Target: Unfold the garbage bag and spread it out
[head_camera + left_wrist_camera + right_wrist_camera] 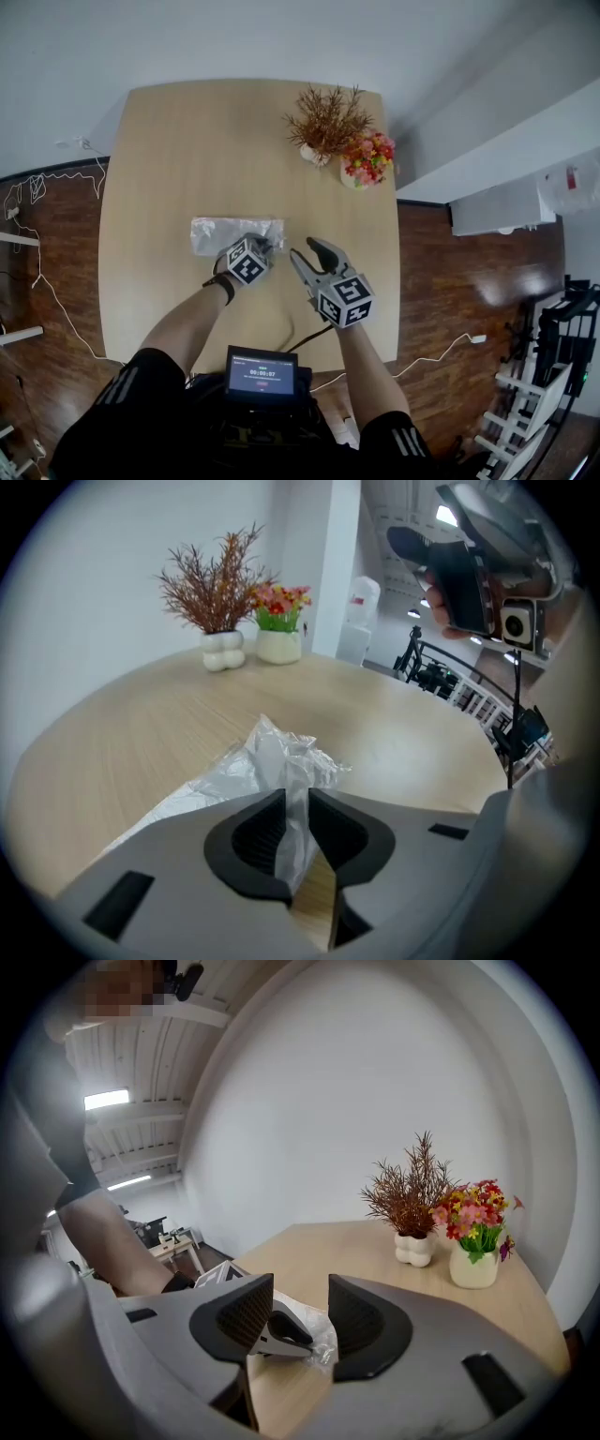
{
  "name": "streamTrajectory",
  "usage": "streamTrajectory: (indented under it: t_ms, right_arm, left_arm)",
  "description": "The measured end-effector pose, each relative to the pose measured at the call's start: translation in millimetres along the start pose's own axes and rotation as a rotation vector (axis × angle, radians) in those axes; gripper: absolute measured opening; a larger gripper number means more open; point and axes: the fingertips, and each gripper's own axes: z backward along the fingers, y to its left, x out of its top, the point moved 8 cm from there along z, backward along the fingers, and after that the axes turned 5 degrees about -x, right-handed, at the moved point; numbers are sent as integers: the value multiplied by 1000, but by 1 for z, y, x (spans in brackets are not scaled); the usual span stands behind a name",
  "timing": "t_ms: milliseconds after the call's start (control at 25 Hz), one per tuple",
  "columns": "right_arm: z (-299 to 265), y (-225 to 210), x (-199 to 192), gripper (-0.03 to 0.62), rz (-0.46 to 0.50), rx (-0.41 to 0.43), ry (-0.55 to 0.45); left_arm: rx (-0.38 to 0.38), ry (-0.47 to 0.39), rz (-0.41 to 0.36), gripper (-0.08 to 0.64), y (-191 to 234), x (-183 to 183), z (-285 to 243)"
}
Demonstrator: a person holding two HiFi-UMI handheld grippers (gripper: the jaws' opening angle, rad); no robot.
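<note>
The left gripper (pixel 295 803) is clamped on a bunched edge of the garbage bag (pixel 272 757), which lies folded flat on the table (pixel 169 150). The right gripper (pixel 300 1302) hangs just beside it, jaws apart and empty. Unfolding looks barely begun. Next, the right one likely needs to catch a second layer to pull against. The dried plant (pixel 325 120) and flower vase (pixel 367 161) stand well apart, blocking nothing.

Bag (pixel 217 233) mid table (pixel 164 150), plant (pixel 323 122) behind R, flowers (pixel 367 157) beside it
</note>
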Motion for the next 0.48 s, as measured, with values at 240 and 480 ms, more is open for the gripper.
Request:
streamTrajectory:
  t_ms: [240,480]
  right_arm:
    - [4,-6,-12,199,-11,-2,23]
    - [6,-9,-24,199,-9,1,49]
  left_arm:
    - [-32,-62,55,0,-10,6,11]
    - [-38,-204,122,0,-12,18,36]
